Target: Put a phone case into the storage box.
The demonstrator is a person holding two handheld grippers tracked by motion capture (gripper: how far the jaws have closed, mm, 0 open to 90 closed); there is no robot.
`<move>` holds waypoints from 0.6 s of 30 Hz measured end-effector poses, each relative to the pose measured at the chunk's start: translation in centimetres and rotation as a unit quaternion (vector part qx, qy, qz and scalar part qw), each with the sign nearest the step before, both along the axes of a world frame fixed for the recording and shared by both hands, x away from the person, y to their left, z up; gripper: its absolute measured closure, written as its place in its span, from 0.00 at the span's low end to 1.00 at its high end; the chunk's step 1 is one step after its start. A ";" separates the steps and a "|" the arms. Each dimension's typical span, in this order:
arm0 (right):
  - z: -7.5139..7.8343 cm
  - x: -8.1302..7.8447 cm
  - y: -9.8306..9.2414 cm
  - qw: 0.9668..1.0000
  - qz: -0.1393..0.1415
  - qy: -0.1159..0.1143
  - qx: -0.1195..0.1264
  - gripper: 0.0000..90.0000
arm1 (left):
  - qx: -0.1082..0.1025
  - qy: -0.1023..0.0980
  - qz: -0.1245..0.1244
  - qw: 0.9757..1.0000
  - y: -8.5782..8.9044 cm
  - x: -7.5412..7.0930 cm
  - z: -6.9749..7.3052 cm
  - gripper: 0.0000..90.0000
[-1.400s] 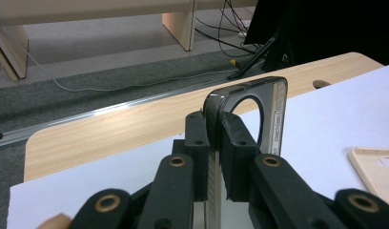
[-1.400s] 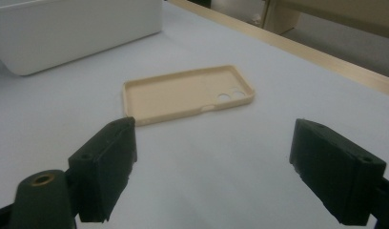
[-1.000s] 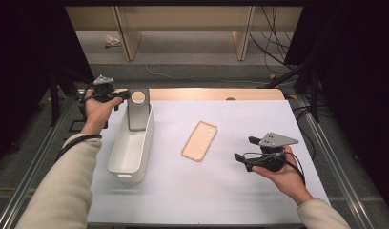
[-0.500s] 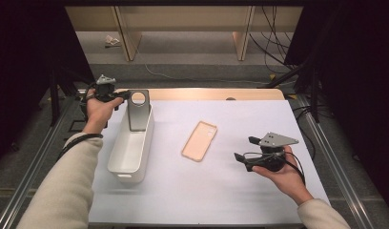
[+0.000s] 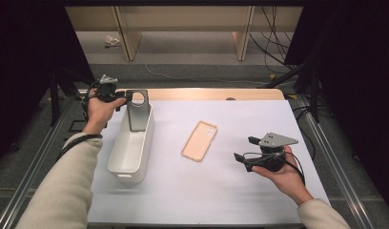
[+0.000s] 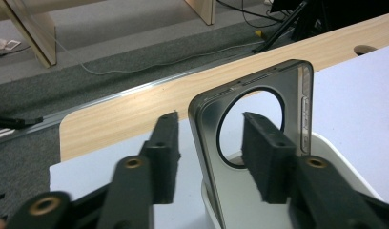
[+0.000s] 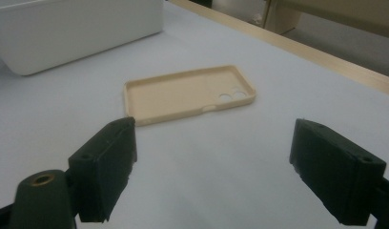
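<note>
A: What is the left claw doing at the far end of the white bin?

B: It straddles the top edge of a grey phone case that stands upright in that end of the bin. In the left gripper view one jaw sits in front of the case and the other shows through its big round camera hole. There is a clear gap on the near side, so I'd call the claw released — around the case, not clenched on it.

A: Why upright?

B: The case leans against the bin's end wall, which props it. Standing like that, its thin edge points up, and a two-jaw claw can close across it far more easily than it could lift a case lying flat.

A: And the other one?

B: The peach phone case lies flat on the white table, hollow side up, between the bin and the right hand. It touches neither.

A: Is the right claw busy?

B: No. Its jaws are spread wide and hold nothing; they rest low over the table, aimed at the peach case with bare sheet in between. My guess is that it waits its turn — the left hand works at the bin while the right stays clear of it.

A: Any risk?

B: A flat, thin case offers little lip to pinch; it may slide on the sheet.
</note>
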State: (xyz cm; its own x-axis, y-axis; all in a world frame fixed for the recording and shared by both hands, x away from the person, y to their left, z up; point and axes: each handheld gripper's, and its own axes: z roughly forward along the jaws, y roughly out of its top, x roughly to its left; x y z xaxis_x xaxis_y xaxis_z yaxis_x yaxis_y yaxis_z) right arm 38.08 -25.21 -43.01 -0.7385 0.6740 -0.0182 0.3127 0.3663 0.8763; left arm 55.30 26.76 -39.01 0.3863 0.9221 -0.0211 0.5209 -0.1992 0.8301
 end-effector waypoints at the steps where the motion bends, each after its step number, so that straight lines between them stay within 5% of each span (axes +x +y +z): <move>1: 0.0 0.0 0.0 1.000 0.000 0.000 0.001 0.19 | 0.000 0.001 0.002 1.000 -0.1 0.0 0.0 0.56; 8: 0.0 0.0 0.0 1.000 -0.001 0.000 0.000 0.19 | -0.024 0.003 0.009 1.000 -0.1 -0.9 0.6 0.29; 18: 0.1 0.0 0.1 1.000 -0.002 -0.001 -0.002 0.19 | 0.001 -0.015 -0.020 1.000 -0.2 -4.4 2.2 0.02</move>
